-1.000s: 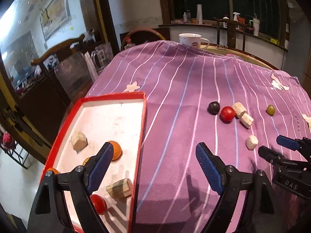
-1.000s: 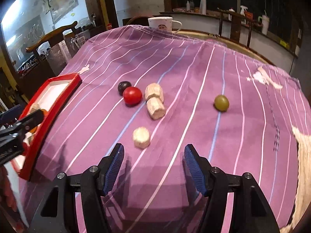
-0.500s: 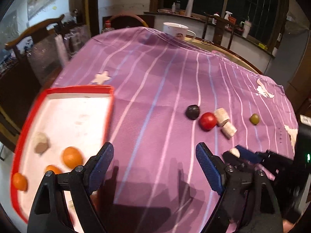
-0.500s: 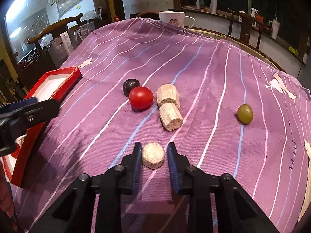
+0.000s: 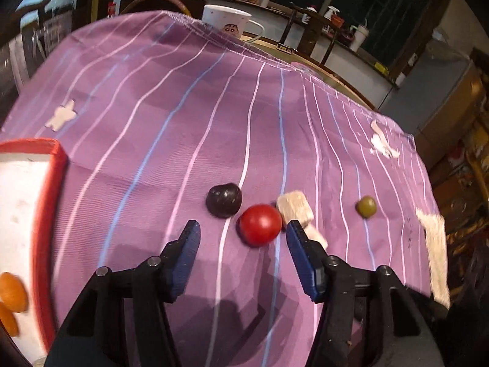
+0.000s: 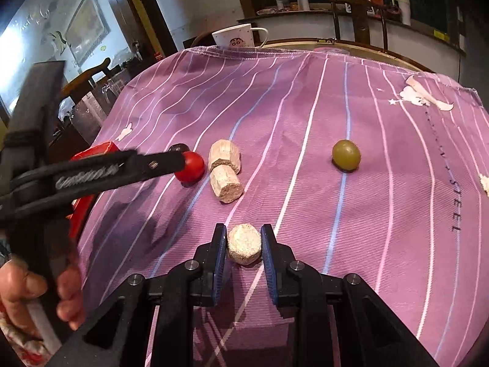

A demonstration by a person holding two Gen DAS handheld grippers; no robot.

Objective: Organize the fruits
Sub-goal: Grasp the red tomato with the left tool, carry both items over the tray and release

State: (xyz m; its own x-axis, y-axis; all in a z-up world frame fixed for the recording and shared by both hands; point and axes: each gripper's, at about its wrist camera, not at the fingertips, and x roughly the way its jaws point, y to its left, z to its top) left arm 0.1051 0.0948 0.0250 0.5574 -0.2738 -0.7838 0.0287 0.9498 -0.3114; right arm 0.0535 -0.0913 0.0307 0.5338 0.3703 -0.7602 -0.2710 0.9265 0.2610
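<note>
Left gripper (image 5: pixel 241 238) nearer glossy tomato (image 5: pixel 260 224), rough cork (image 6: pixel 244 244) clamped

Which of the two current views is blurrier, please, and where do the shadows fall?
Left wrist view: motion-smeared, worst at the red tray edge; the red fruit is soft. Right wrist view: sharper, the held pale chunk crisp, with the right gripper casting its shadow toward the camera on the striped purple cloth.

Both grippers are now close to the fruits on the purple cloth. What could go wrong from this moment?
1. The open left gripper has its tip beside the red fruit, which touches the dark fruit and a cork piece; closing may knock these away.
2. The right gripper pinches a rounded cork piece; it might slip when lifted.
3. The round green fruit may roll if the cloth is pulled.
</note>
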